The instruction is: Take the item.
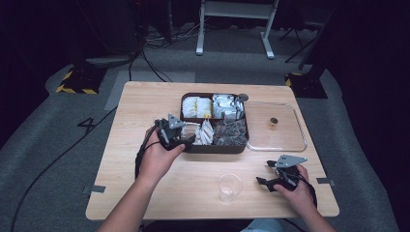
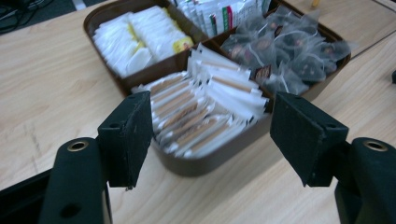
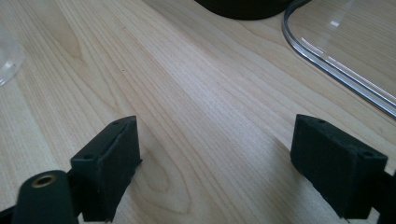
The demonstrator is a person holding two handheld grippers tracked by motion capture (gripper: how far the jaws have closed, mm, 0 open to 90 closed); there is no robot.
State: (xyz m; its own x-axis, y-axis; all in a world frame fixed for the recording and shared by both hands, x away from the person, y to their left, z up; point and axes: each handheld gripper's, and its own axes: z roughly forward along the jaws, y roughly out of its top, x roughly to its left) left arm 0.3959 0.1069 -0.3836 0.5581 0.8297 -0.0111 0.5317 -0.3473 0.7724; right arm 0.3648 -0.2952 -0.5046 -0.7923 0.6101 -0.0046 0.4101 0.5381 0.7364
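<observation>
Sugar sticks (image 2: 201, 116), packed upright in the near left compartment of the brown box (image 2: 205, 165), lie just ahead of the left gripper (image 2: 210, 135), whose jaws stand apart with nothing between them. To pick one cleanly, I would judge it best to bring the jaws down over a single stick at the near edge of the stack, square to its long side, and close only when both pads flank that one paper. Beyond that compartment sit white sachets (image 2: 135, 39) and dark mesh tea bags (image 2: 289, 51). The right gripper (image 3: 215, 163), also spread and empty, rests over bare table (image 3: 187, 93) near the clear cup (image 1: 229, 186), with the clear lid (image 1: 278, 126) farther off.
</observation>
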